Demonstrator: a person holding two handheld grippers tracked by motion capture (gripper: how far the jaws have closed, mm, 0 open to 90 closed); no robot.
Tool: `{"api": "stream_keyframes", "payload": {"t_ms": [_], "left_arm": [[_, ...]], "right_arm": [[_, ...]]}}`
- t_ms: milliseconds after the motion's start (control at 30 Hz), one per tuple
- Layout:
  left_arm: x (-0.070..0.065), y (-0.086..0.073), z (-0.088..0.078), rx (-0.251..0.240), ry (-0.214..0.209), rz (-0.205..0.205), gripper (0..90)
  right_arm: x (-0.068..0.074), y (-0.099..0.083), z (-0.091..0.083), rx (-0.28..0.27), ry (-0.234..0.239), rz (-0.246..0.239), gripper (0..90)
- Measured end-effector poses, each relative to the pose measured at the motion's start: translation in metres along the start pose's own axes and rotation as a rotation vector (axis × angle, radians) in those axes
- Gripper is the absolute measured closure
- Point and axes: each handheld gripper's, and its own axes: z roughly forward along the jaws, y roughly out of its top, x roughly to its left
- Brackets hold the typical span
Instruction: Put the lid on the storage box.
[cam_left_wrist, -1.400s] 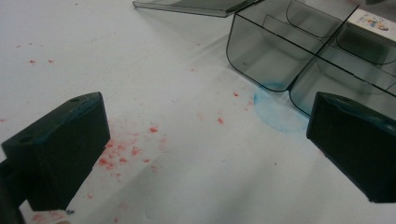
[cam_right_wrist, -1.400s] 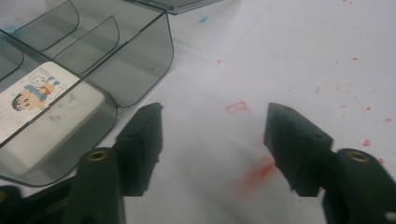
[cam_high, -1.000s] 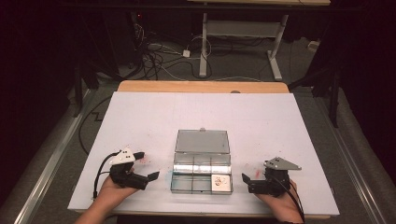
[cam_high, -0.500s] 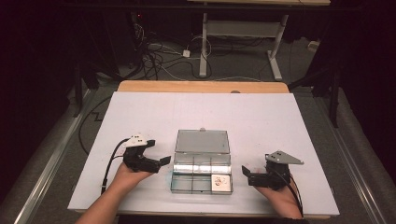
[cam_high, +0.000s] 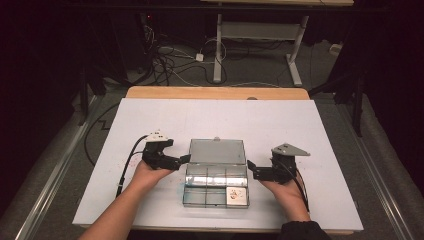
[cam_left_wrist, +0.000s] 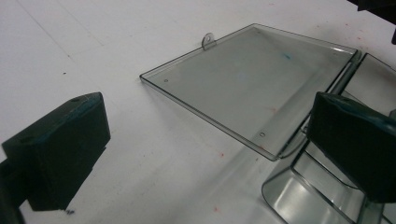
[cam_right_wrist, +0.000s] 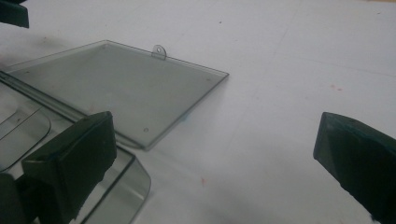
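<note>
White table (cam_high: 150, 120) fills mid-frame, clear box (cam_high: 216, 187) lying open at centre. Left gripper (cam_high: 184, 160) and right gripper (cam_high: 251, 170) flank it, jaws wide, likely to shut its lid (cam_high: 217, 151)

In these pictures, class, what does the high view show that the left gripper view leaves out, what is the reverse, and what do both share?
High view alone: the person's hands, the right gripper open beside the clear box, a small pale item in the box's near right compartment, and the wooden table edge.

Left gripper view alone: a close look between the left gripper jaws, open, with small dimples at the lid's corners.

Both: the open lid lying flat with its latch tab, on the white sheet.
</note>
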Motion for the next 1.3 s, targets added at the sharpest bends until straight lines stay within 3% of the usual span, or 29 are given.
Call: {"api": "stream_keyframes", "payload": {"t_ms": [100, 200, 300, 433, 633, 1000, 1200, 1300], "left_arm": [[0.001, 0.006, 0.004, 0.004, 0.0, -0.005, 0.0], [0.002, 0.011, 0.008, 0.016, 0.001, 0.002, 0.0], [0.002, 0.013, 0.018, 0.037, -0.015, -0.017, 0.0], [0.004, 0.01, 0.029, 0.055, -0.022, -0.042, 0.0], [0.001, 0.007, 0.037, 0.077, -0.033, -0.05, 0.0], [0.0, 0.005, 0.04, 0.095, -0.038, -0.051, 0.0], [0.001, 0.004, 0.04, 0.098, -0.047, -0.052, 0.5], [0.001, 0.005, 0.04, 0.096, -0.047, -0.048, 0.8]], "right_arm": [[0.002, 0.009, 0.014, 0.034, 0.003, -0.004, 0.0], [0.004, 0.019, 0.025, 0.034, 0.012, 0.006, 0.0], [0.007, 0.024, 0.038, 0.065, 0.014, 0.006, 0.0], [0.009, 0.025, 0.05, 0.101, 0.03, 0.048, 0.0], [0.013, 0.022, 0.064, 0.166, 0.092, 0.115, 0.0], [0.015, 0.017, 0.073, 0.217, 0.178, 0.199, 0.7], [0.016, 0.017, 0.072, 0.22, 0.232, 0.218, 9.6], [0.017, 0.016, 0.071, 0.215, 0.237, 0.221, 11.1]]}}
